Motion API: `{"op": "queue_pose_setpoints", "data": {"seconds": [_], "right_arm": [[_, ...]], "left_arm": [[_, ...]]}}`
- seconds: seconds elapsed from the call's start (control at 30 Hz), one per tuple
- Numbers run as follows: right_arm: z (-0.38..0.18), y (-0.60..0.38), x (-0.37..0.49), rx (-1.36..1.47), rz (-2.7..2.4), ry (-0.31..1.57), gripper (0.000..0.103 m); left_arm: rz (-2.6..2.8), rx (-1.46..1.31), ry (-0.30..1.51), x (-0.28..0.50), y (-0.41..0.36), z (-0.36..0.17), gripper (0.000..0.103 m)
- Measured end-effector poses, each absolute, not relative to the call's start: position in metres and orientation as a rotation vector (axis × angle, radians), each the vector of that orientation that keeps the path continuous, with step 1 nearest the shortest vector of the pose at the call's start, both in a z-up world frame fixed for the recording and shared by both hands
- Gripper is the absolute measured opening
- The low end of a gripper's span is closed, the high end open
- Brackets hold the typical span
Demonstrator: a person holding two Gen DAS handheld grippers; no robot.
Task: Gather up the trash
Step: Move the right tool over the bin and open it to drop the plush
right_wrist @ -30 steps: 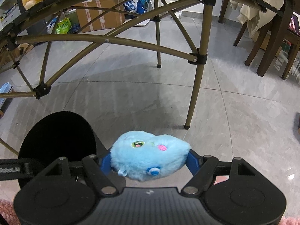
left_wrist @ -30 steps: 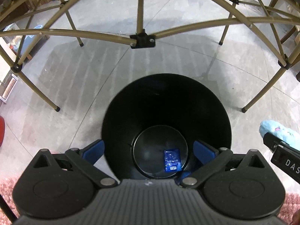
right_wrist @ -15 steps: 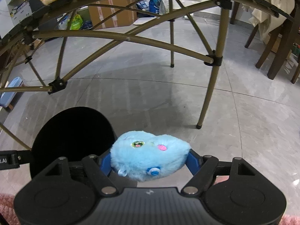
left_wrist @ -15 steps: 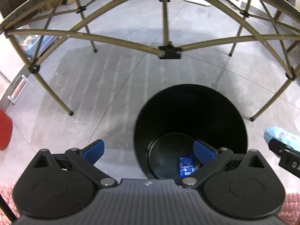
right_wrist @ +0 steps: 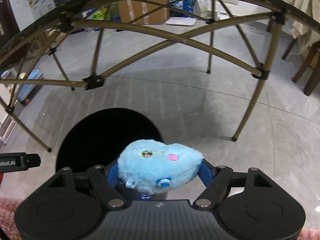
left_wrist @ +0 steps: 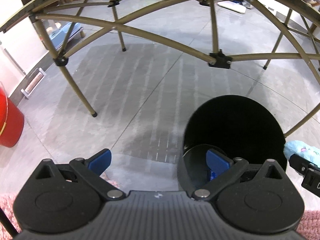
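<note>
A black round bin (left_wrist: 234, 132) stands on the grey floor; it also shows in the right wrist view (right_wrist: 104, 136). A blue wrapper (left_wrist: 212, 175) lies on its bottom. My left gripper (left_wrist: 158, 161) is open and empty, left of the bin, its right finger over the rim. My right gripper (right_wrist: 158, 172) is shut on a light blue plush toy (right_wrist: 160, 170) and holds it at the bin's right rim. The toy's edge shows in the left wrist view (left_wrist: 302, 152).
A folding table's tan metal frame (left_wrist: 160, 38) arches over the floor, with legs (right_wrist: 250, 104) near the bin. A red bucket (left_wrist: 10, 124) stands at the left. Dark chairs (right_wrist: 306, 64) stand at the right. A pink rug (left_wrist: 8, 210) lies under me. Boxes sit behind.
My left gripper has moved left, off the bin's centre. My right gripper with the toy has moved left, closer to the bin's mouth.
</note>
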State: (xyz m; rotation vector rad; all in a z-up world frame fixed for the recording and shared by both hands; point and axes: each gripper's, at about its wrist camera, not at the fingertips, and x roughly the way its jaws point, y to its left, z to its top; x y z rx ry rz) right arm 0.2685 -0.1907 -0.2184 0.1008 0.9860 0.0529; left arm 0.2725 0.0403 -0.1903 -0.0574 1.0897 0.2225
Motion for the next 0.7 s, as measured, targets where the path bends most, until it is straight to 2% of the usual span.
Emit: {"op": "queue_pose_setpoints", "data": {"seconds": [0.4,0.7], "right_arm": [[-0.214,-0.136,0.279,0.063,0.152,0.996,0.076],[-0.230,-0.112,0.293,0.044,0.157,1.033,0.076]], "left_arm": [[0.273,-0.102,1.072,0.264,0.071,-0.186,0.103],[0.337,-0.126,1.089,0.263,0.093,-0.192,0.103]]}}
